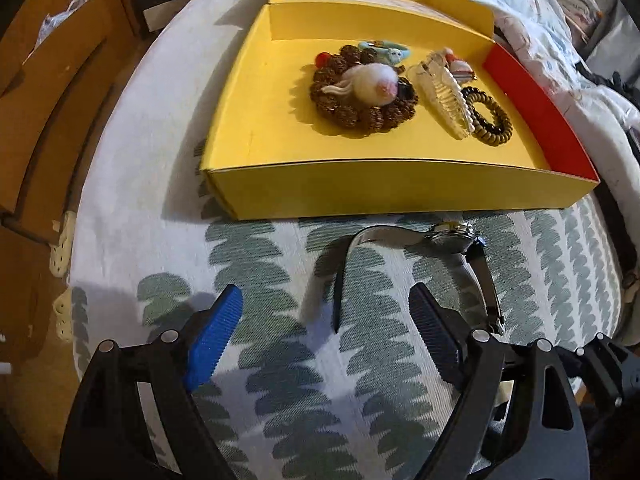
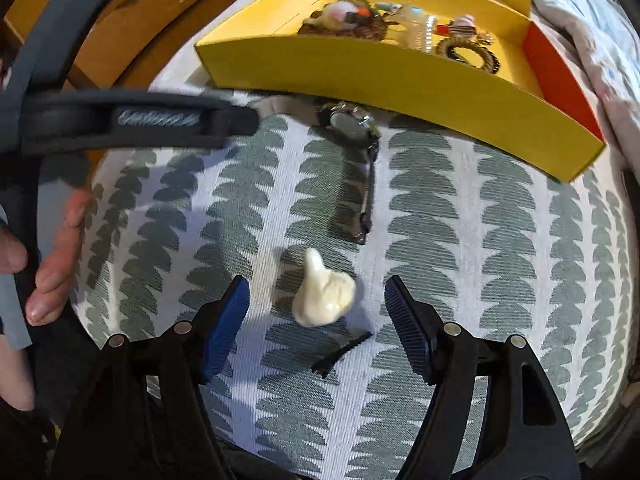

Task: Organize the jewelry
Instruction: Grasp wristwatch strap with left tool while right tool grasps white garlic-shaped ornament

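Two wide-angle views are looking down at a leaf-patterned bedspread (image 1: 132, 184). In the left view, the left tongs (image 1: 326, 308) are hanging wide open and holding nothing, with one strap end of a wristwatch (image 1: 452, 236) lying between the fingers. At twelve o'clock a yellow box (image 1: 256, 120) is holding bead bracelets, a clear hair claw and a coiled hair tie. In the right view, the right tongs (image 2: 316, 300) are gaping empty around a cream hair clip (image 2: 324, 296), the watch lying at twelve o'clock. The clip looks light, hard and glossy, likely slippery; gripping across its broad body seems safest.
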`<state>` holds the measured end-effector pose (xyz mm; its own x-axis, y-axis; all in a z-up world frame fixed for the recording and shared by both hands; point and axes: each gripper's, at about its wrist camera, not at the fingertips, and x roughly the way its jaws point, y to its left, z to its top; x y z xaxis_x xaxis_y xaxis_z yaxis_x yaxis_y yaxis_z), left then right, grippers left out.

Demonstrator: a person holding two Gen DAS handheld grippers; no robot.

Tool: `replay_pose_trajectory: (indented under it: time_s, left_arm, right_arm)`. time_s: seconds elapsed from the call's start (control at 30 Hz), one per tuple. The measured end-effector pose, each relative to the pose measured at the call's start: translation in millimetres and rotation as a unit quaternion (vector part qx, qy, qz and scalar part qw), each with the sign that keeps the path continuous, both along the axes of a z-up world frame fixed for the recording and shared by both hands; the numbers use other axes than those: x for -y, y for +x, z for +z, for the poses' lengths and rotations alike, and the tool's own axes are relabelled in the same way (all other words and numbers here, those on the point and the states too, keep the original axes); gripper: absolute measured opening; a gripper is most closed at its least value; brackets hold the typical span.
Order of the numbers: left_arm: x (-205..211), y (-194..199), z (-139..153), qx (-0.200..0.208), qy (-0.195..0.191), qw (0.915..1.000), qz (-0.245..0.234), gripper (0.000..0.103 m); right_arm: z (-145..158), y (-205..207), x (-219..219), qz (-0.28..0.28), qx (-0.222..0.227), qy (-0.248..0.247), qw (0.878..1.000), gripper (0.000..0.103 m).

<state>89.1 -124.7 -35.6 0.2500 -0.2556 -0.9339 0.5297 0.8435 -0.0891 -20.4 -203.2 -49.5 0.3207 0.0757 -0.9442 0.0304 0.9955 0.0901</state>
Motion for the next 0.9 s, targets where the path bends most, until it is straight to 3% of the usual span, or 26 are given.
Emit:
replay_pose_trajectory:
  time_s: [0.27,0.4,0.5,0.6,0.73,0.9]
  left_arm:
    - [26,-1,-12,0.002,0.007,0.9998,-0.018,0.084]
    - [37,3,-15,0.013,0.007,0.9997,-0.021,0.083]
    - [43,7,-21,0.015,0.012,0.9996,-0.023,0.067]
    - [45,9,-26,0.009,0.02,0.9995,-0.022,0.039]
    - [39,11,-26,0.003,0.013,0.9998,-0.016,0.012]
    - [26,13,-18,-0.029,-0.028,0.9992,-0.009,0.006]
  right_arm:
    - [-13,8,-7,-0.002,-0.007,-0.03,1.0,0.072]
    - [-22,12,-16,0.005,-0.01,-0.045,0.999,0.067]
    - [-25,16,-22,0.008,-0.011,-0.047,0.999,0.055]
    - [-25,17,-22,0.008,-0.01,-0.05,0.999,0.034]
    - [-24,15,-15,0.005,-0.008,-0.031,0.999,0.033]
    - [-20,12,-5,-0.002,-0.006,-0.007,1.0,0.033]
